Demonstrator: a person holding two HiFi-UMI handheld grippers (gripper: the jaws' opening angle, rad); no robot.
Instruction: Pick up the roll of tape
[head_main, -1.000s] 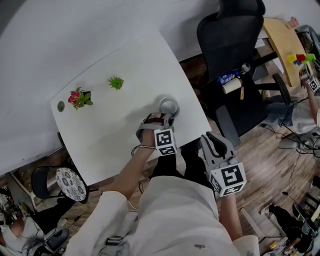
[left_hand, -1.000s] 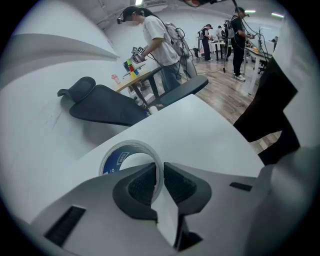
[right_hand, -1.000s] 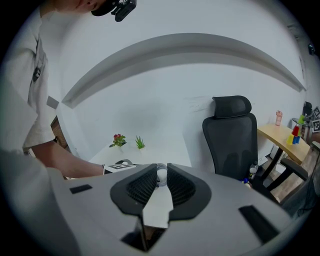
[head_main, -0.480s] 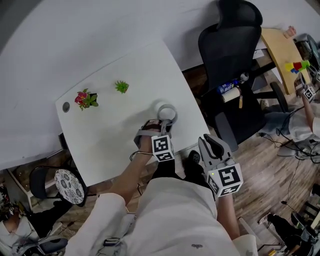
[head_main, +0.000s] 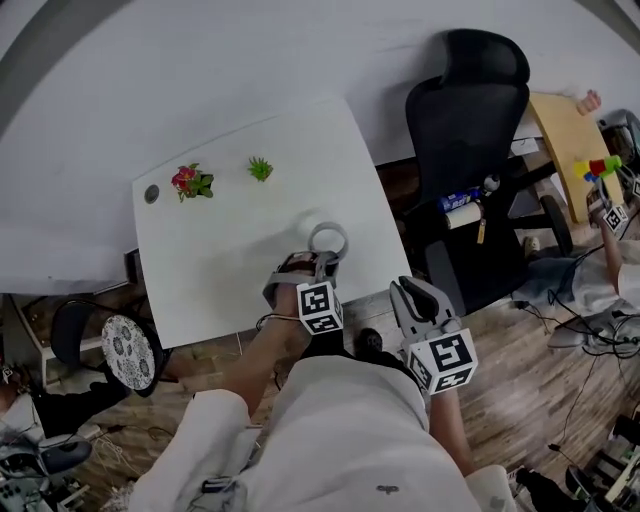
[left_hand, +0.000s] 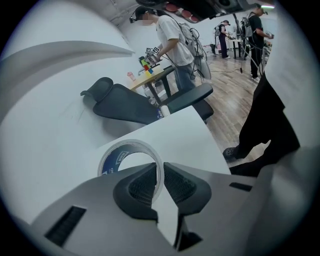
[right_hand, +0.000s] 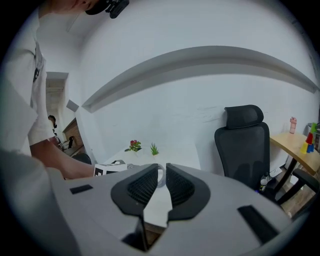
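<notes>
The roll of clear tape, with a blue inner core, stands on edge in my left gripper, just over the white table near its right edge. In the left gripper view the roll's thin wall runs between the two ribbed pads of the left gripper, which is shut on it. My right gripper hangs off the table's front corner, above the floor, to the right of the left one. Its jaws stand close together with nothing between them.
A small pot of red flowers, a little green plant and a round grommet sit at the table's far side. A black office chair stands to the right, a wooden desk beyond it, a patterned stool at left.
The left gripper has risen with the tape roll in it, so the roll has tipped up off the tabletop. The right gripper has drifted up slightly.
</notes>
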